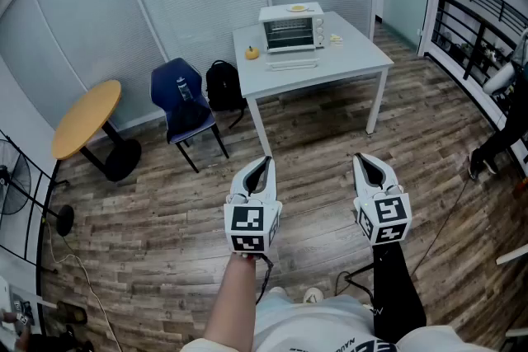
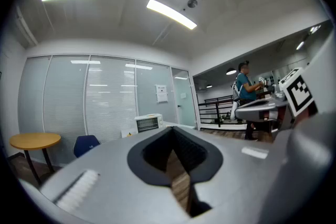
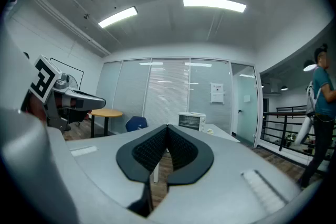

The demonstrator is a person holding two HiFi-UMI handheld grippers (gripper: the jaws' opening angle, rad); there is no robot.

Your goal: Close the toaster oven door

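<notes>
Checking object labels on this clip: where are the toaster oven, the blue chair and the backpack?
toaster oven (image 1: 289, 33), head view, on its front.
blue chair (image 1: 167, 82), head view, on its backrest.
backpack (image 1: 223, 86), head view, on its front panel.

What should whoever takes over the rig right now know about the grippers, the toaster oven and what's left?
Left gripper: jaws shut, empty. Right gripper: jaws shut, empty. Both held low over the wood floor, well short of the white table. Toaster oven sits at the table's far edge; its door looks folded down open. Done: nothing yet. Left: walk up, lift the door shut.
</notes>
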